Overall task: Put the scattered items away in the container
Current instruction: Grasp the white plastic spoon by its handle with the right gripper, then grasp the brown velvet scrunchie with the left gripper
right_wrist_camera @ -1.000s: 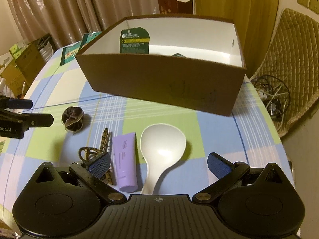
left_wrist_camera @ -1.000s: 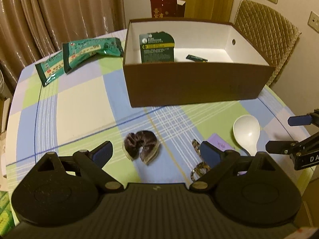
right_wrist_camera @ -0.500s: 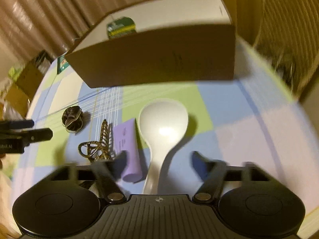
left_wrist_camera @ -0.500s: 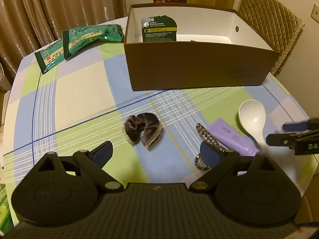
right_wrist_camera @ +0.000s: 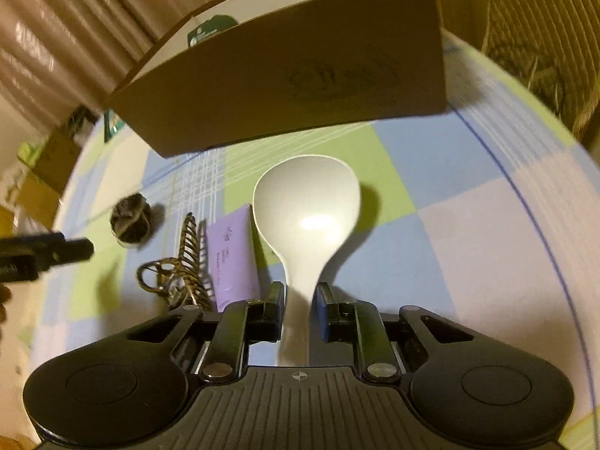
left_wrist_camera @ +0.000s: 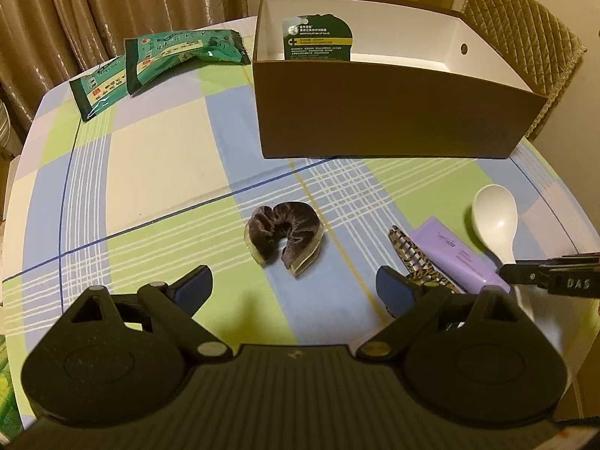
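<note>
My right gripper [right_wrist_camera: 299, 305] is shut on the handle of the white spoon [right_wrist_camera: 307, 206], which lies on the checked tablecloth in front of the brown box [right_wrist_camera: 300, 75]. A purple tube [right_wrist_camera: 234, 255] and a leopard hair clip [right_wrist_camera: 183, 262] lie just left of the spoon. My left gripper [left_wrist_camera: 294, 285] is open and empty, just before a dark velvet scrunchie [left_wrist_camera: 285, 236]. The left wrist view also shows the spoon [left_wrist_camera: 495, 217], the tube [left_wrist_camera: 455, 253], the clip [left_wrist_camera: 416, 262], the right gripper [left_wrist_camera: 525, 273] and the box [left_wrist_camera: 386, 112], which holds a green card [left_wrist_camera: 318, 39].
Two green snack packets [left_wrist_camera: 157, 60] lie at the table's far left. A padded chair [left_wrist_camera: 525, 37] stands behind the box on the right. Curtains hang at the back. The table edge curves close on the right.
My right gripper has dropped low over the spoon and closed its jaws on the handle. My left gripper has drawn back a little and stays open.
</note>
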`<state>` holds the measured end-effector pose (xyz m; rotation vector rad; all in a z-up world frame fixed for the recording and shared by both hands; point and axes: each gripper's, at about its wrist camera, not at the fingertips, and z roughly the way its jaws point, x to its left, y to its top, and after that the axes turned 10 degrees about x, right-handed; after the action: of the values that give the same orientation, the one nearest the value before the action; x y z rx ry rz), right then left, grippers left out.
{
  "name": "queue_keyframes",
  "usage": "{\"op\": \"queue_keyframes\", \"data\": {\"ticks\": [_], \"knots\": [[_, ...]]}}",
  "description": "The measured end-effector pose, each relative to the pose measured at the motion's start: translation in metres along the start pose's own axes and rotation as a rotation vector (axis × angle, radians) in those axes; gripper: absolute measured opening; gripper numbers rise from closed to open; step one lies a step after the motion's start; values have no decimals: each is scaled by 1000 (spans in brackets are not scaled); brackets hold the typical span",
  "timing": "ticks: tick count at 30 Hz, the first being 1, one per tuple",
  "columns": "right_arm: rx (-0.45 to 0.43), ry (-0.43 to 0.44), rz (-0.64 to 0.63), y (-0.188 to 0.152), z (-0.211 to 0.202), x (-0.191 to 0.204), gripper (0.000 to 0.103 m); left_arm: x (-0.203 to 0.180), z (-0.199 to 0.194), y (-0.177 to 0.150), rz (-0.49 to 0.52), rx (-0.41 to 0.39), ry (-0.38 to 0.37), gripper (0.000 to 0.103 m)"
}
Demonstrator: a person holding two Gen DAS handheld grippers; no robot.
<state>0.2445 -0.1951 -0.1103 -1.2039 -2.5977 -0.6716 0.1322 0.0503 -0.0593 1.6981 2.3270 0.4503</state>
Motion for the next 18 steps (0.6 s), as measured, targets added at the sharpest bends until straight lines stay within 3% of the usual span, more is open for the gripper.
{"op": "queue_keyframes", "data": {"ticks": [7, 13, 18], "knots": [[-12, -157, -172, -5, 10, 29, 10, 0, 4, 1, 0, 1, -1, 92], [-19, -143, -123, -4, 4, 14, 2, 1, 8, 2, 18, -7, 3, 92], [-19, -105, -27, 2, -2, -9, 1, 6, 17, 6, 43, -25, 23, 91]]}}
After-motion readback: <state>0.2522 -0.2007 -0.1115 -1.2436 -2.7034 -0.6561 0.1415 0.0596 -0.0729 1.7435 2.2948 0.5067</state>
